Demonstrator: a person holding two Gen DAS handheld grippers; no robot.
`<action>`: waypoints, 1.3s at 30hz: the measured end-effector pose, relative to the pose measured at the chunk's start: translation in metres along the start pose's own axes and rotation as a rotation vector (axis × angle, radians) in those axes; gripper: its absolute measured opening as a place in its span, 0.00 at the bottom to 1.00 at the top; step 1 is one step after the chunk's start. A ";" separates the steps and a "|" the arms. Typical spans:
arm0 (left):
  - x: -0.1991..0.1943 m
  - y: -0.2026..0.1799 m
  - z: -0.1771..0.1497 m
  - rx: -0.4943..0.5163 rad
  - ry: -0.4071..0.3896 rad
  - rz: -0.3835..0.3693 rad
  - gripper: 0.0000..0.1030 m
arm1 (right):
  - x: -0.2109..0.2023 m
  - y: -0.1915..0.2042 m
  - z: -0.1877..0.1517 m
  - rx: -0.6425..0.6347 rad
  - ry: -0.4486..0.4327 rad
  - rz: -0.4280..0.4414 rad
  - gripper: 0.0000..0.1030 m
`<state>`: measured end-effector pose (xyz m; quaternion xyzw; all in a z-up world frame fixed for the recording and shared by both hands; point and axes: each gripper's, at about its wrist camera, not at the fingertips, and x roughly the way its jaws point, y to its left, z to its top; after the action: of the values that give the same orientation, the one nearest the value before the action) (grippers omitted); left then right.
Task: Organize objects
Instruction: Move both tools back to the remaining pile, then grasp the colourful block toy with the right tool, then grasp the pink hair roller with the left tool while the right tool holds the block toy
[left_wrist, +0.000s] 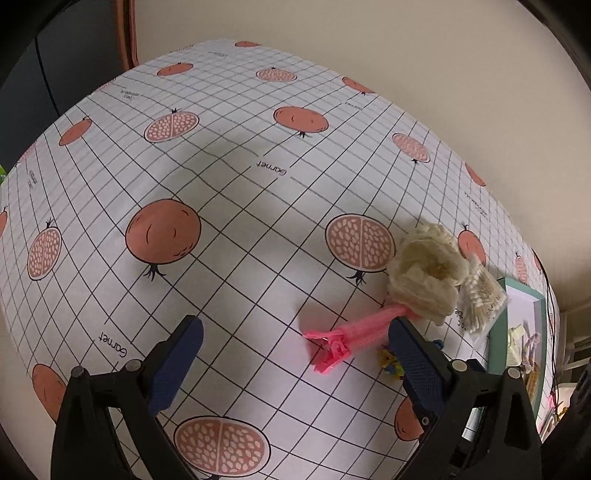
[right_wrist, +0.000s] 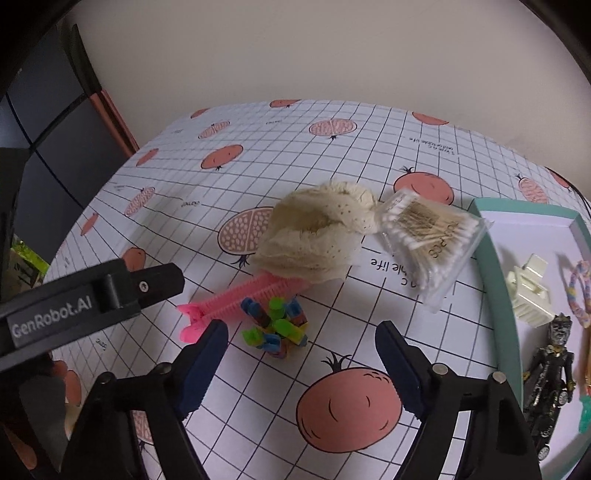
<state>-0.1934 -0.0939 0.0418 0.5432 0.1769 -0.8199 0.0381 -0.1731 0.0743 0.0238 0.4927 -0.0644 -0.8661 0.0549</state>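
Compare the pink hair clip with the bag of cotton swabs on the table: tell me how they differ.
The pink hair clip is one solid, opaque, ridged plastic piece; the bag of cotton swabs is a clear pouch holding many white-tipped sticks. The clip lies partly under the cream cloth, while the bag is fully uncovered beside that cloth. The clip lies next to the colourful block toy; the bag lies by the teal tray. Both lie on the tablecloth, outside the tray.
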 end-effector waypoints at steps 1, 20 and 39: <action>0.002 0.001 0.000 -0.002 0.004 0.000 0.97 | 0.002 0.001 0.000 -0.002 0.003 -0.002 0.82; 0.024 -0.009 -0.002 0.035 0.027 -0.017 0.97 | 0.026 -0.010 0.000 0.028 0.014 0.000 0.50; 0.031 -0.048 -0.012 0.214 0.029 0.008 0.97 | 0.011 -0.060 -0.004 0.082 0.044 -0.039 0.39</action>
<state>-0.2081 -0.0411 0.0220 0.5568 0.0865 -0.8259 -0.0195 -0.1777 0.1311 0.0026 0.5145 -0.0889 -0.8527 0.0190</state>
